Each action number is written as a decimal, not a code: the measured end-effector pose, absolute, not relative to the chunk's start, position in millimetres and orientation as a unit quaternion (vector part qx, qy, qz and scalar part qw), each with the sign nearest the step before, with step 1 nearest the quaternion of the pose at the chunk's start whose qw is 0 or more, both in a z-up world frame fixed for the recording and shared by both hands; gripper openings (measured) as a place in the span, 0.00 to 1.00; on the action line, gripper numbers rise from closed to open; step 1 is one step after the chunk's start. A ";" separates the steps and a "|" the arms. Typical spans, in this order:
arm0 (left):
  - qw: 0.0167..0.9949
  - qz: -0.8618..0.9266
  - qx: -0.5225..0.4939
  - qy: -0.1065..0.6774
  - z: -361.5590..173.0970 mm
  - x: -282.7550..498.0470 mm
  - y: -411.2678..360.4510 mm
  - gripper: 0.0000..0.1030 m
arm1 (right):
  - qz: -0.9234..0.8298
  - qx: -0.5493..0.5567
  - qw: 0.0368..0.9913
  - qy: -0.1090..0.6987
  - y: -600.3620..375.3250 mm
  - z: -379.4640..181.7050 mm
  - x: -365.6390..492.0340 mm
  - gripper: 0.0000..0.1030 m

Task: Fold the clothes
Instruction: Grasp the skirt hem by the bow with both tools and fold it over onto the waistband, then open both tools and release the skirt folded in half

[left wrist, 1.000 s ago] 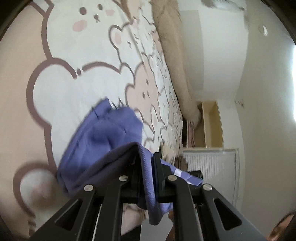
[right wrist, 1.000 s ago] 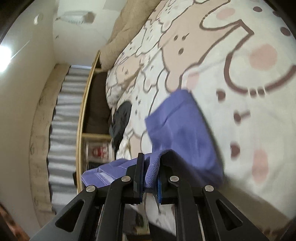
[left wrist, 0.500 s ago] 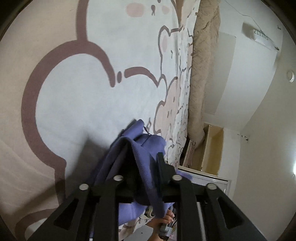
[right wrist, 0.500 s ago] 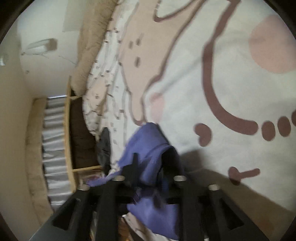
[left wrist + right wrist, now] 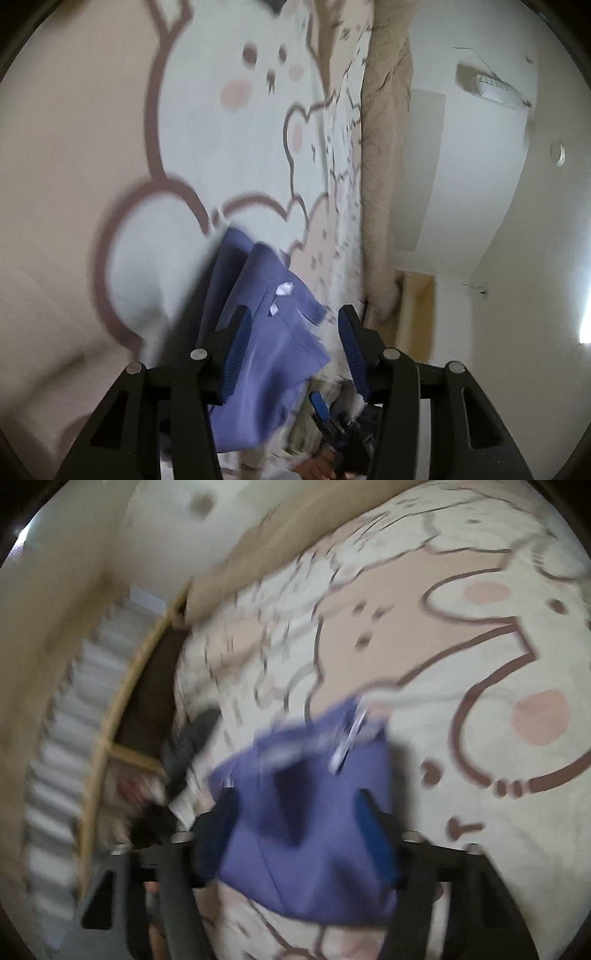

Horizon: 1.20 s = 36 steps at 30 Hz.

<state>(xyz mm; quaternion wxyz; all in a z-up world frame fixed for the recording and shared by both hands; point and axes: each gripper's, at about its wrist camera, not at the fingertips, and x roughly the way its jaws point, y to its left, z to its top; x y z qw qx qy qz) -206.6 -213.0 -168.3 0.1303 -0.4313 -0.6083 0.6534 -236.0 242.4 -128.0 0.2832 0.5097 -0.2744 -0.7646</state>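
Purple garment [image 5: 258, 332] lies bunched on the bed's cartoon-bear bedspread [image 5: 221, 155], and we see the big change from half a second ago: both tools have let it go. Then our left hand-held gripper [image 5: 291, 343] was pinched on a fold of the cloth; its blue ribbed pads [image 5: 236, 347] now stand wide apart with the fabric loose between them. Our right hand-held gripper [image 5: 299, 834] was likewise clamped and is spread open too, the garment [image 5: 314, 842] lying slack in the gap on the bedspread [image 5: 480, 664]. The cloth is a soft, matte knit, folded in overlapping layers with a small white tag [image 5: 282, 290] showing near one edge. The bedspread is pale cream with brown outlines and pink cheek spots. The right wrist view is heavily motion-blurred, so finer creases there cannot be read.
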 end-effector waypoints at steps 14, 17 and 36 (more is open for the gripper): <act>0.196 0.868 -0.450 -0.080 -111.3 -177.0 -24.0 0.47 | -0.806 0.531 0.255 -0.049 136.0 -145.8 -292.0 0.41; 0.189 0.868 -0.459 -0.027 -129.9 -183.7 -1.5 0.47 | -0.804 0.537 0.250 -0.048 133.0 -148.5 -306.9 0.41; 0.030 0.913 -0.406 0.032 -157.0 -207.5 -45.8 0.64 | -0.835 0.504 0.201 -0.093 207.5 -183.7 -262.4 0.41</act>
